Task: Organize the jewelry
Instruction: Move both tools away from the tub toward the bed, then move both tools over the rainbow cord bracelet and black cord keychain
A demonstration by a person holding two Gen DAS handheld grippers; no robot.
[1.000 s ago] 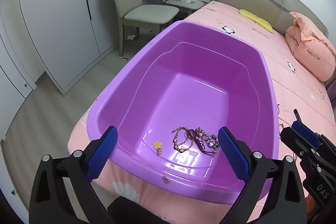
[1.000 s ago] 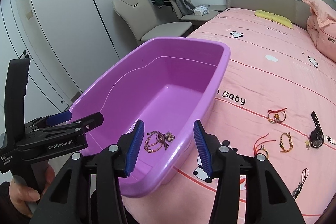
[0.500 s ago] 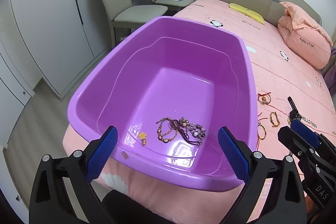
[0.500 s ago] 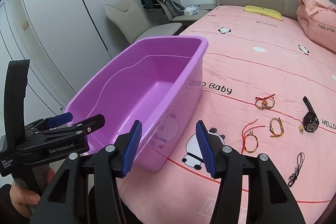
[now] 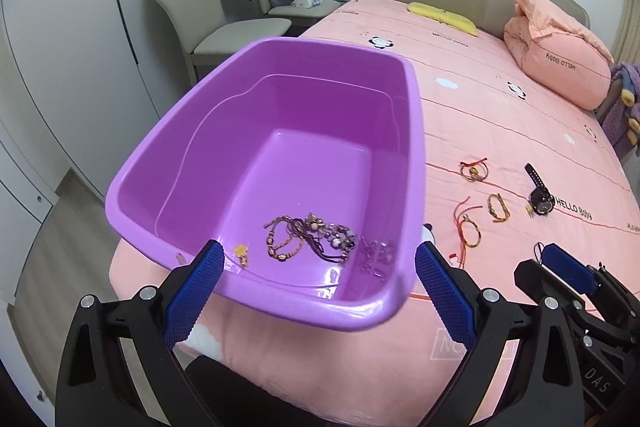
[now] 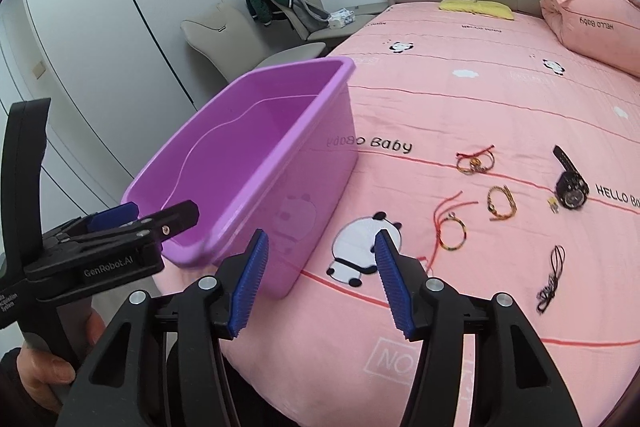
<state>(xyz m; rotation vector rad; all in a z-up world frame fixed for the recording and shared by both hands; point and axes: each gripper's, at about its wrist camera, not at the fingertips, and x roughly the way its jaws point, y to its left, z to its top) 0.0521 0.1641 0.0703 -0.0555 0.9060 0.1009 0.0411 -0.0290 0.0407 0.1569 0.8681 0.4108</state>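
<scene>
On the pink bed (image 6: 460,99) sits a purple tub (image 5: 414,163). A tangle of bead bracelets (image 5: 310,239) and a small yellow flower charm (image 5: 241,250) lie on its floor. The left tongs (image 5: 316,287) are wide open over the near rim, with nothing in them. The right tongs (image 6: 320,279) have just been opening and hold nothing; they hang over a panda picture (image 6: 362,251). Beside the tub on the bed lie red string bracelets (image 6: 452,227), a gold bracelet (image 6: 500,203), a black watch (image 6: 572,187) and a black cord (image 6: 552,279).
</scene>
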